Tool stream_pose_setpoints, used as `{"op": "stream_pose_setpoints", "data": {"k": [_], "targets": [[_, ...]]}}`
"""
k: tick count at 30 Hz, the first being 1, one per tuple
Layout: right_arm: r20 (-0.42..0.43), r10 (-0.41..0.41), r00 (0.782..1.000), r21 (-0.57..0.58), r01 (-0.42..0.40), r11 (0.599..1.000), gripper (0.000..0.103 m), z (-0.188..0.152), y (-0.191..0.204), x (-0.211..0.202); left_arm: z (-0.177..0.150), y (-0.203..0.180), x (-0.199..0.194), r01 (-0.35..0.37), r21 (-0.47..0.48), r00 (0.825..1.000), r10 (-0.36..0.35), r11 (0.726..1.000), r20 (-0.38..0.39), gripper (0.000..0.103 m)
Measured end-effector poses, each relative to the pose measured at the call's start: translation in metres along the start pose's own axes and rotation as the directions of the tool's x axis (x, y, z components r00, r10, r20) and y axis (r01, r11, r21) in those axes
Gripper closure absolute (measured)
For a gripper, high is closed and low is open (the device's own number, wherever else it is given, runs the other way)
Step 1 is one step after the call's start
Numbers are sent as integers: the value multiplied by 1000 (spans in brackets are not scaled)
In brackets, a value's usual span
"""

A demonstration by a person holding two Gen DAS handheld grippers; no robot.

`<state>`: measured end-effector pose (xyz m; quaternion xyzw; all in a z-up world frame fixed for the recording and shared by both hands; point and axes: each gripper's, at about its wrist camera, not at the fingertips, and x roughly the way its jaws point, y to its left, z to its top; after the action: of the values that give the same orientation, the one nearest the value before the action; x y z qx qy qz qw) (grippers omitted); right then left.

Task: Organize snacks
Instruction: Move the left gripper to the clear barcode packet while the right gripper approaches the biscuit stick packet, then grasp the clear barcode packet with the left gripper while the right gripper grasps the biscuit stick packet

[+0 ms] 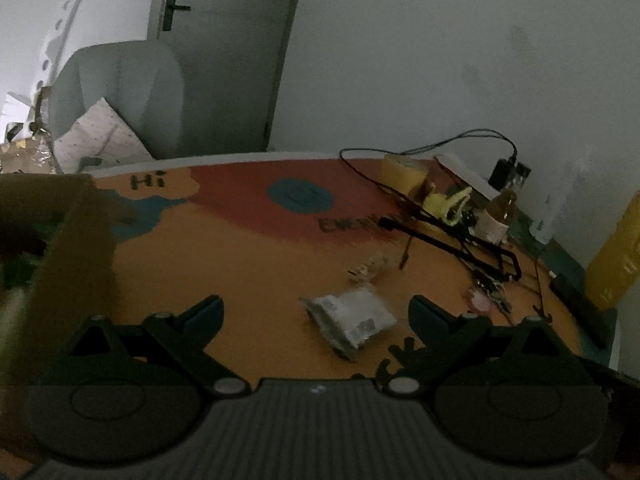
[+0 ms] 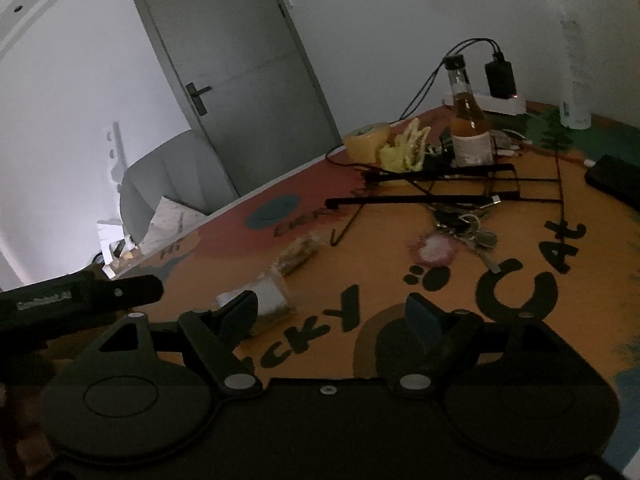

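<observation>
A silver foil snack packet (image 1: 348, 322) lies flat on the orange printed table mat (image 1: 248, 272), just ahead of my left gripper (image 1: 316, 310). That gripper is open, with nothing between its pads. A small clear-wrapped snack (image 1: 370, 268) lies a little farther back. At the left edge stands a brown cardboard box (image 1: 68, 264), with green items dimly visible inside. In the right wrist view my right gripper (image 2: 330, 312) is open and empty over the mat. The silver packet (image 2: 272, 300) sits by its left fingertip, and the wrapped snack (image 2: 298, 256) lies behind it.
Clutter fills the back right: a black wire rack (image 2: 440, 184), keys (image 2: 468, 232), an amber bottle (image 2: 466, 120), a tape roll (image 2: 366, 140), a yellow clip (image 2: 404, 148), cables and a black slab (image 2: 616, 180). A yellow container (image 1: 616, 256) stands at the right edge. A grey chair (image 1: 120, 92) is behind the table.
</observation>
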<state>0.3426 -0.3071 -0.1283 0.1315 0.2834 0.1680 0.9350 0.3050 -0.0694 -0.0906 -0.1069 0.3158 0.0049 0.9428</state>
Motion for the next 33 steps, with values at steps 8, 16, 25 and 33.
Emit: {"op": "stream_pose_setpoints", "data": {"k": [8,16,25,33], "targets": [[-5,-14,1000,17,14,1000,31,2,-13,10,-3,-19,33,-1,3,999,1,1000,-33,5],[-17,-40,999,24,41,999,41,4,-22,31,-1,-31,58,-20,-16,999,19,1000,-37,5],[-20,-66,998,44,67,997,41,8,-31,49,-6,-42,86,-69,-34,997,67,997,-42,5],[-24,-60,998,56,61,997,41,14,-31,62,-16,-43,102,-111,-12,992,110,994,-66,5]]}}
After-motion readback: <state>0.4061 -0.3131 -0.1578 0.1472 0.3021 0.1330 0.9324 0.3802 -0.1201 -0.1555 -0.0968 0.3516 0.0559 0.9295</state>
